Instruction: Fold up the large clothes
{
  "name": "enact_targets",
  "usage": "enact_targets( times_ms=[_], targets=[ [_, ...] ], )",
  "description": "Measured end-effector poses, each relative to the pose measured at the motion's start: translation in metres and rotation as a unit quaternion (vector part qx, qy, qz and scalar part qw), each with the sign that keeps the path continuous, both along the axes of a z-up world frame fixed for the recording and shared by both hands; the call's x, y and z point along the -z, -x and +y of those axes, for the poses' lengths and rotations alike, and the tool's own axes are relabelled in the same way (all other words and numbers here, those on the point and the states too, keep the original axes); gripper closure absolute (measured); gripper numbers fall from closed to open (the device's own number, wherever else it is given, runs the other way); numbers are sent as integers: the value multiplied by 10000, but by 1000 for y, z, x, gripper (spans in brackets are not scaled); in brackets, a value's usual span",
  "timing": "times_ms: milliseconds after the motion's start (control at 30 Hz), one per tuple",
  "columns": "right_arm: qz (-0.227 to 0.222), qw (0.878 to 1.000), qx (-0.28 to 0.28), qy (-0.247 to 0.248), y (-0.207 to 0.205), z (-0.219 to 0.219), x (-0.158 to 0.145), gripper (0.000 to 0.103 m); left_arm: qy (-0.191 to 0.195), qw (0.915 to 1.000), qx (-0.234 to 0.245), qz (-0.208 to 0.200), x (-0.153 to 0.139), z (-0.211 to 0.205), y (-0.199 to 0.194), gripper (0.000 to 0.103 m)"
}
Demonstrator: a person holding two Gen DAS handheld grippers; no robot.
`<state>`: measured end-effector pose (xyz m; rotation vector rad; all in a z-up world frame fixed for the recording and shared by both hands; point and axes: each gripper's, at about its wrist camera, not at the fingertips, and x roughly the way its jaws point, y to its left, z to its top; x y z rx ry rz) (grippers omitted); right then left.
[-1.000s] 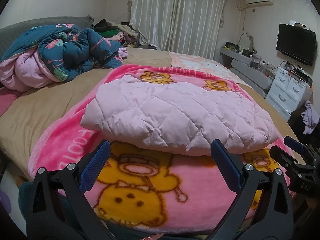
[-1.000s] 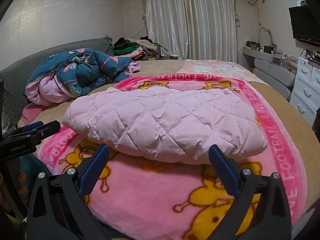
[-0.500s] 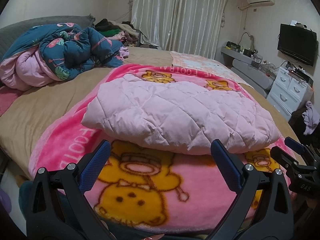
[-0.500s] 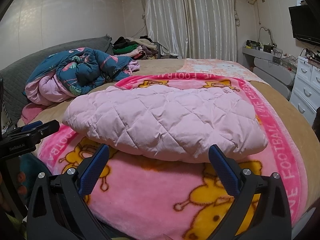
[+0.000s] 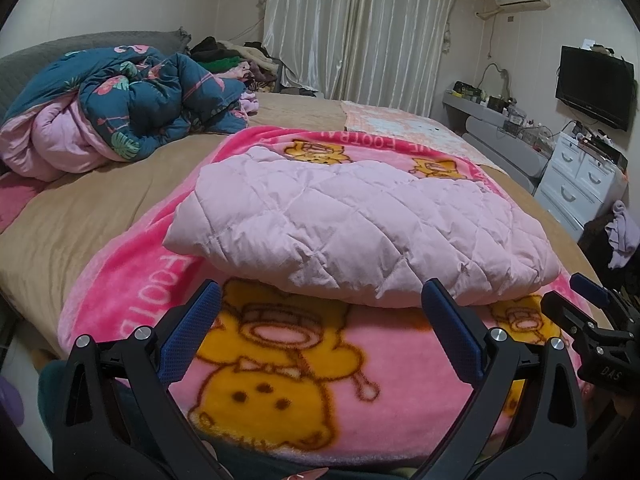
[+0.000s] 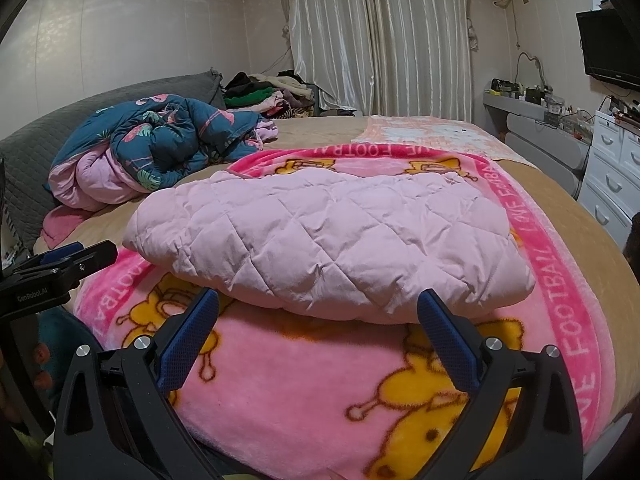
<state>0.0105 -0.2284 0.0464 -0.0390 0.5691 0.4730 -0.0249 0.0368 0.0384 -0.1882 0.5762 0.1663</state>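
A pale pink quilted coat lies folded into a puffy rectangle on a bright pink cartoon blanket at the near end of the bed. My left gripper hovers open just short of the coat's near edge, with nothing between its blue pads. My right gripper is also open and empty in front of the same edge. Each gripper shows in the other's view: the right gripper at the right border, the left gripper at the left border.
A crumpled blue flamingo duvet lies at the bed's far left and a clothes pile sits by the curtains. A white drawer unit and a wall television stand at the right. Tan bedsheet surrounds the blanket.
Both views have drifted very slightly; the coat and blanket lie as before and both grippers stay open.
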Motion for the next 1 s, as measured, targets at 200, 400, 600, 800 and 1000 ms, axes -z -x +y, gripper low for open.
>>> enact_targets(
  times_ms=[200, 400, 600, 800, 1000],
  targets=[
    [5, 10000, 7, 0, 0, 1, 0, 4, 33, 10000, -30, 52, 7, 3, 2, 9],
    [3, 10000, 36, 27, 4, -1, 1, 4, 189, 9997, 23, 127, 11, 8, 3, 9],
    [102, 9998, 143, 14, 0, 1, 5, 4, 217, 9994, -97, 244, 11, 13, 1, 9],
    [82, 9963, 846, -104, -12, -31, 2, 4, 451, 9978, -217, 433, 15, 43, -13, 9],
    [774, 9484, 3068, -189, -41, -207, 35, 4, -24, 9868, -1468, 689, 9, 166, -57, 9]
  ],
)
